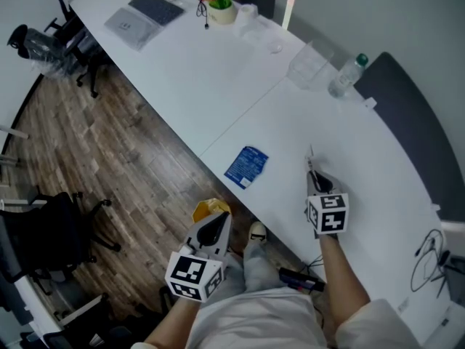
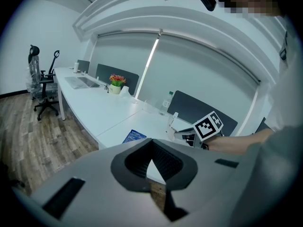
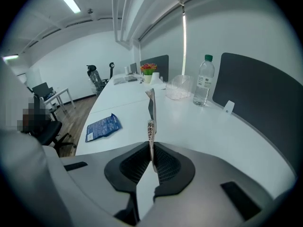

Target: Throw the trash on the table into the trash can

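My right gripper (image 1: 314, 174) hovers over the white table (image 1: 218, 86), shut on a thin, narrow wrapper strip (image 3: 150, 122) that stands up from its pads; the same strip (image 1: 311, 157) pokes out past the tips in the head view. A flat blue packet (image 1: 247, 166) lies on the table near its front edge, to the left of that gripper and also visible as the blue packet (image 3: 102, 126) in the right gripper view. My left gripper (image 1: 216, 220) is off the table edge, above the wooden floor, jaws together with nothing between them. A yellow object (image 1: 209, 208) shows just beyond its tips, partly hidden.
A water bottle (image 1: 347, 75) and a clear plastic container (image 1: 309, 65) stand at the table's far side by a dark divider panel (image 1: 414, 122). Further off are a flower pot (image 1: 220, 2) and a laptop (image 1: 145, 17). Office chairs (image 1: 43, 42) stand on the floor at left.
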Demonstrator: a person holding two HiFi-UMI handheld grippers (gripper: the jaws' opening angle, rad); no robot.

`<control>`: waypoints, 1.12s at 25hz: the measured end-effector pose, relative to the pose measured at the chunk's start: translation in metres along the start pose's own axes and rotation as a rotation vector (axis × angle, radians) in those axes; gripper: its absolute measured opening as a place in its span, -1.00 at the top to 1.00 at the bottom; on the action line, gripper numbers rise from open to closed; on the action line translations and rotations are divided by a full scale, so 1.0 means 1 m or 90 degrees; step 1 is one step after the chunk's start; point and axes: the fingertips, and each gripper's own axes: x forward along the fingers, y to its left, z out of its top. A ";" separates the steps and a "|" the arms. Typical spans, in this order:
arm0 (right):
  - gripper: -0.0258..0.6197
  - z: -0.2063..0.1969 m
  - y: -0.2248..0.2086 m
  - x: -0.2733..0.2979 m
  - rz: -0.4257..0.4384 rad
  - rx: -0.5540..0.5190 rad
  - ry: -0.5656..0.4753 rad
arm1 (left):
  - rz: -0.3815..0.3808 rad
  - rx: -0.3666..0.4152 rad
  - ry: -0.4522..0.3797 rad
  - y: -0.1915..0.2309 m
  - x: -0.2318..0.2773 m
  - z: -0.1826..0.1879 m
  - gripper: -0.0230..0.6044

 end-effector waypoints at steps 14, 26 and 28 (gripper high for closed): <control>0.78 0.042 0.070 -0.089 0.106 -0.034 -0.086 | 0.050 -0.017 -0.064 0.019 -0.069 0.001 0.92; 0.78 0.069 0.146 -0.139 0.203 -0.083 -0.135 | 0.104 -0.026 -0.107 0.035 -0.139 -0.008 0.92; 0.78 0.067 0.156 -0.142 0.217 -0.093 -0.132 | 0.114 -0.031 -0.112 0.037 -0.149 -0.012 0.92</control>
